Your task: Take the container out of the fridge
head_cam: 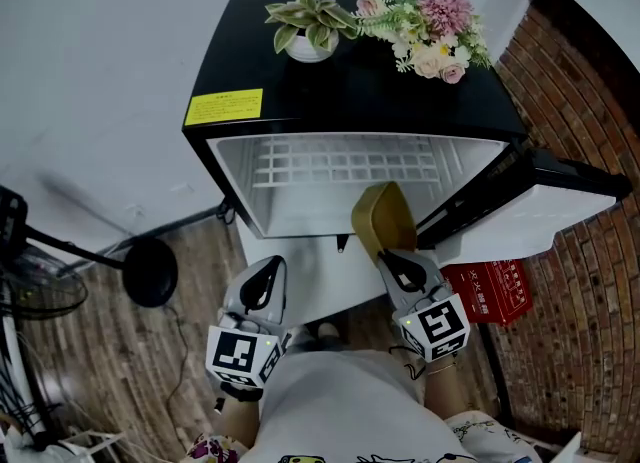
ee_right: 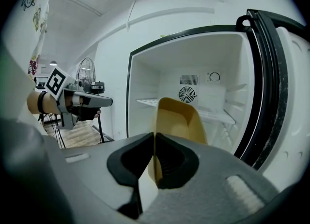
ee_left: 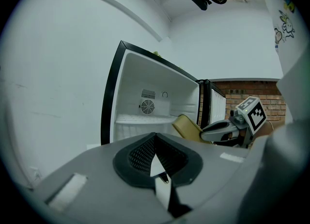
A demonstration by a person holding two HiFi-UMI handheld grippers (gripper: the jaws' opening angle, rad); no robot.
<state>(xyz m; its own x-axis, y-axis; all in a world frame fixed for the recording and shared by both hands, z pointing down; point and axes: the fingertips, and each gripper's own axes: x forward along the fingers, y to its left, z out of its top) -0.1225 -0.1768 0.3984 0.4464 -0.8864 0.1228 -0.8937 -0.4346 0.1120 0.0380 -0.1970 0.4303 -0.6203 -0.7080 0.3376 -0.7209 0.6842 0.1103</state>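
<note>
A small black fridge stands with its door swung open to the right; its white inside with a wire shelf shows. My right gripper is shut on the rim of a tan container, tilted in front of the fridge opening. In the right gripper view the container stands up from between the closed jaws. My left gripper hangs shut and empty, left of the right one, in front of the fridge. The left gripper view shows the container and the right gripper to its right.
A potted plant and a flower bouquet sit on the fridge top. A brick wall runs along the right, with a red box at its foot. A fan stand and cables lie on the wooden floor at left.
</note>
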